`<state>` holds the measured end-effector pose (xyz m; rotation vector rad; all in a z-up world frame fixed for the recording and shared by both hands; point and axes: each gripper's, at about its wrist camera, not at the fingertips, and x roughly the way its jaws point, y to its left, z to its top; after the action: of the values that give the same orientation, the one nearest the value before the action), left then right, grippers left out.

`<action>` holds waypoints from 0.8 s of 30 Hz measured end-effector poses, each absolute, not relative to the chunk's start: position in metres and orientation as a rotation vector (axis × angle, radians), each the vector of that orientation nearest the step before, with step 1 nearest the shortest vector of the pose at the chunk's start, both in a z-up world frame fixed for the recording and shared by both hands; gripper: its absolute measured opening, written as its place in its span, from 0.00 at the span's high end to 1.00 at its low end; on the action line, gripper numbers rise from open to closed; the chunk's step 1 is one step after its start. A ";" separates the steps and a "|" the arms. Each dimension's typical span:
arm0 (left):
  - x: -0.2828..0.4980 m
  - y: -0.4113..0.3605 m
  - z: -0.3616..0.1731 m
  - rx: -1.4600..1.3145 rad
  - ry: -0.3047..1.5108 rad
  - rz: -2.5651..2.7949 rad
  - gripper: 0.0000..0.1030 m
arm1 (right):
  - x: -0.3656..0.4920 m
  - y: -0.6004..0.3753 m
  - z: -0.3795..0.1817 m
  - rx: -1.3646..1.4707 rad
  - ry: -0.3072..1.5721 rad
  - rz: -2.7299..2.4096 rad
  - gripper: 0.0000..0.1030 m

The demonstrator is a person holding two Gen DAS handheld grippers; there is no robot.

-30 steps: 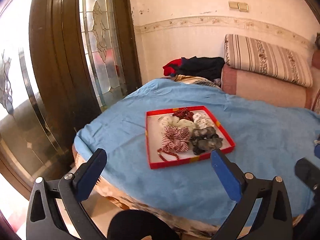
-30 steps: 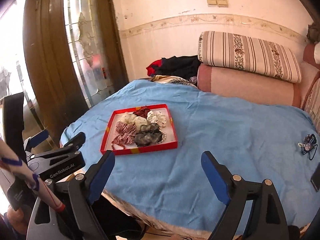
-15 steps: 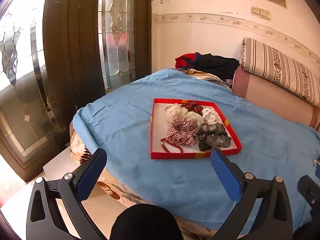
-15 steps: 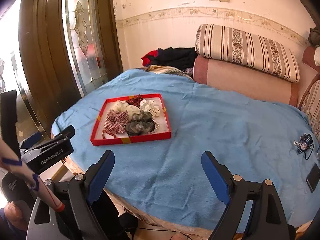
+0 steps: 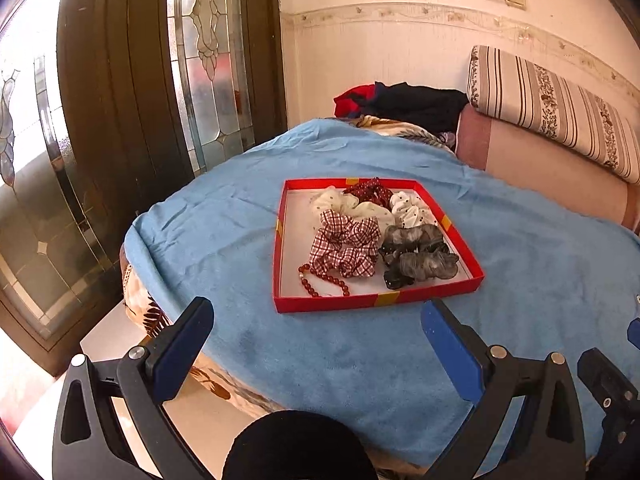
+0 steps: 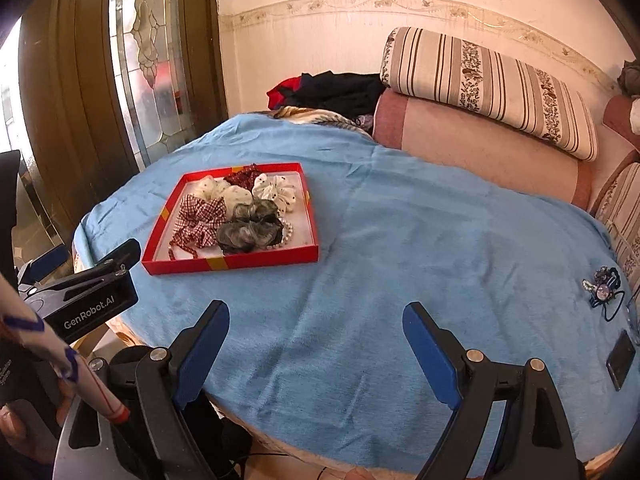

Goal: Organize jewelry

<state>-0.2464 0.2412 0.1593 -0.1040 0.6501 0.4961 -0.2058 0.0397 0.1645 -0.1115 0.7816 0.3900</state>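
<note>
Both grippers hover at the near edge of the bed [image 5: 520,240], fingers spread wide and holding nothing. The left gripper [image 5: 316,344] faces a red tray [image 5: 376,300] resting on the blue blanket [image 6: 400,260]; the right gripper [image 6: 316,344] hangs over bare blanket to the tray's right. Inside the tray lie a red-checked scrunchie [image 5: 346,246], a grey scrunchie [image 5: 420,256], pale dotted ones behind, and a string of red beads [image 5: 324,280] at the near left. A small blue ornament [image 6: 602,290] sits far right, well apart from the tray.
</note>
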 end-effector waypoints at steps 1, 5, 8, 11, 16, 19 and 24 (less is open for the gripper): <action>-0.246 0.242 0.158 -0.102 0.653 0.500 0.00 | -0.205 0.041 0.163 -0.114 0.785 0.391 0.11; -0.244 0.247 0.153 -0.108 0.669 0.509 0.00 | -0.204 0.043 0.158 -0.134 0.792 0.391 0.11; -0.243 0.250 0.151 -0.116 0.676 0.509 0.00 | -0.204 0.045 0.156 -0.144 0.793 0.392 0.11; -0.243 0.250 0.150 -0.111 0.675 0.512 0.00 | -0.204 0.046 0.155 -0.151 0.791 0.387 0.11; -0.242 0.249 0.148 -0.104 0.681 0.509 0.00 | -0.203 0.049 0.151 -0.164 0.802 0.385 0.11; -0.241 0.249 0.147 -0.097 0.681 0.509 0.00 | -0.203 0.051 0.149 -0.170 0.804 0.385 0.11; -0.241 0.249 0.147 -0.097 0.682 0.512 0.00 | -0.202 0.051 0.147 -0.175 0.810 0.379 0.11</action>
<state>-0.2411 0.2486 0.1465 -0.0974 0.6820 0.5115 -0.2023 0.0513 0.1471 -0.1750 0.8101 0.3794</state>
